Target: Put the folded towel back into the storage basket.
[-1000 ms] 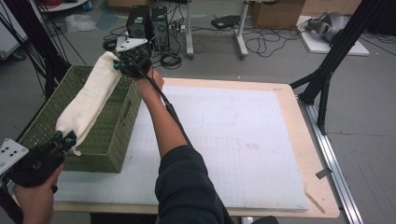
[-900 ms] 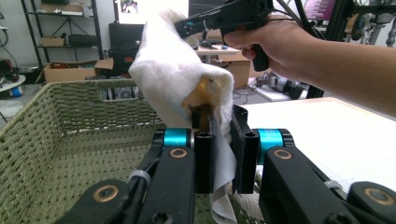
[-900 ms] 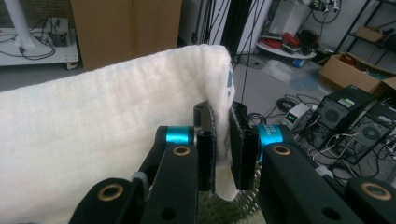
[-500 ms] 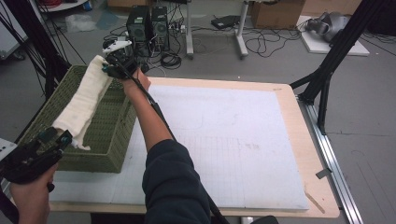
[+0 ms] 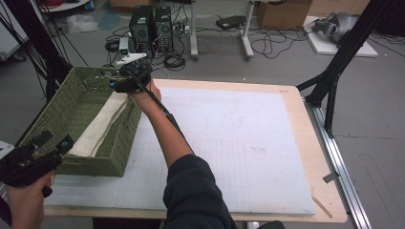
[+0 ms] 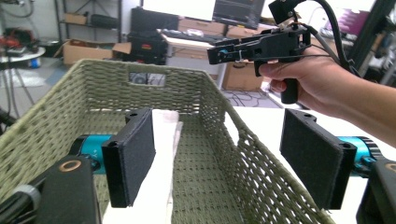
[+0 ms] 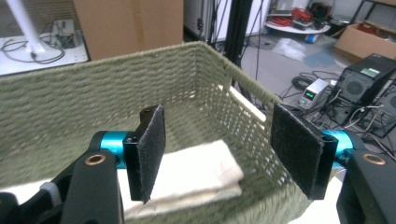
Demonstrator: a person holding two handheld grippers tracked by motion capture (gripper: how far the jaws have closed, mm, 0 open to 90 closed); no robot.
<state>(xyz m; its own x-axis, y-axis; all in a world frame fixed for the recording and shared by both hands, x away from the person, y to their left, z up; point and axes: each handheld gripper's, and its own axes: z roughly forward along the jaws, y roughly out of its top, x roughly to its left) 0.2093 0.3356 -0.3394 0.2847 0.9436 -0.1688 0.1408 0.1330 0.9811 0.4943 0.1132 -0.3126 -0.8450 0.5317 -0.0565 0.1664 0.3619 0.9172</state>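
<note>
A green woven basket (image 5: pixel 95 164) stands at the table's left side. A folded cream towel (image 5: pixel 102 124) lies lengthwise inside it, along its right wall. My right gripper (image 5: pixel 117 83) hovers over the basket's far right corner, open, with the towel's end (image 7: pixel 196 172) lying below its jaws. My left gripper (image 5: pixel 53 140) is at the basket's near left corner, open, with its jaws astride the basket's near right wall (image 6: pixel 243 163) and one pad (image 6: pixel 133 156) beside the towel (image 6: pixel 161 182). Beyond the basket the right gripper (image 6: pixel 261 44) shows in a hand.
The white mat (image 5: pixel 229 138) covers the wooden table to the right of the basket. Black stand legs (image 5: pixel 334 71) rise by the table's far right corner. Computer towers (image 5: pixel 150 24) and cables lie on the floor behind.
The towel, held stretched above the basket between both grippers, now lies inside it. Both grippers have let go of it and the right one has come lower.
</note>
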